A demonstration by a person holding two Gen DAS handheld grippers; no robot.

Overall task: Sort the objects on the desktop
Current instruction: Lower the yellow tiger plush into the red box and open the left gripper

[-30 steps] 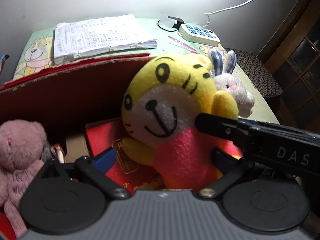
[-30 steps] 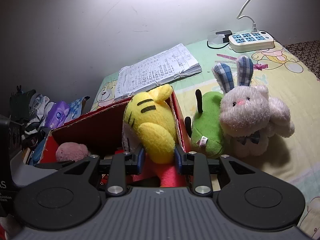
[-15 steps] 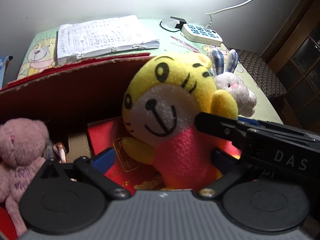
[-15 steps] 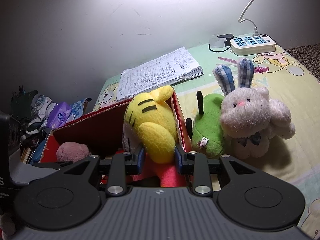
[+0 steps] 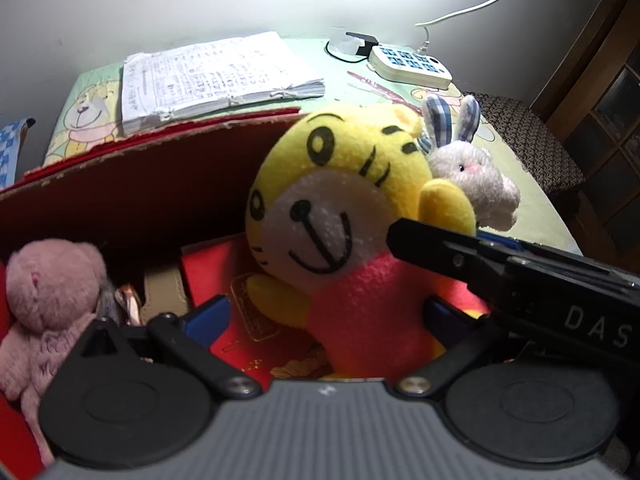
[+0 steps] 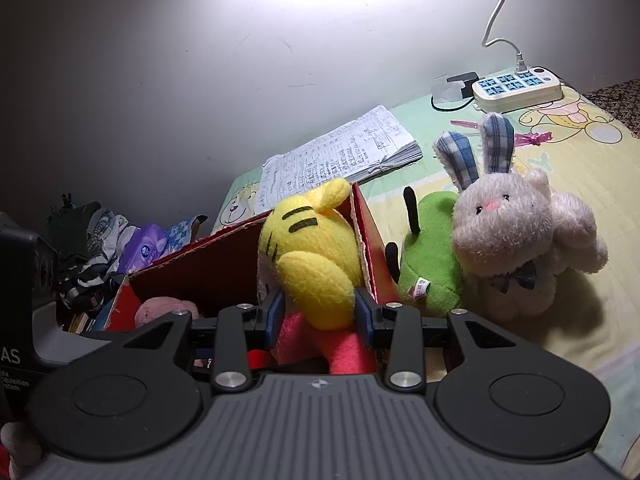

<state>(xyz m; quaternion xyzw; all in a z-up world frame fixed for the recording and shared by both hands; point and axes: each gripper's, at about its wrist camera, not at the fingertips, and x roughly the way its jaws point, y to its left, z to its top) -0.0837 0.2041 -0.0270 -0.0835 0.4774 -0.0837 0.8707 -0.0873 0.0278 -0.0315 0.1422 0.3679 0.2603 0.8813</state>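
The right gripper (image 6: 319, 316) had its blue pads on either side of the tiger (image 6: 316, 256), a yellow plush with a red body, at its arm; the jaws had just been opening, and whether the pads still pressed the plush I could not tell. The left gripper (image 5: 326, 316) had its jaws spread wide, one blue pad on each side of the tiger's (image 5: 340, 232) red body, neither clearly touching it. The tiger sat upright in the red box (image 5: 132, 196), against its right wall, on red packets. A pink bear (image 5: 48, 292) lay at the box's left end. Outside the box, just beside its right wall, a green plush (image 6: 430, 268) stood on the table (image 6: 580, 184), with a white rabbit (image 6: 516, 240) with checked blue ears touching it on the right. Behind the box a stack of written papers (image 6: 340, 156) lay near the table's back edge. At the far right corner sat a white power strip (image 6: 516, 88) with a white cable plugged in, and a pink strip (image 6: 532, 138) lay in front of it. Beyond the table's left edge was a heap of packets and cloth (image 6: 116, 240).
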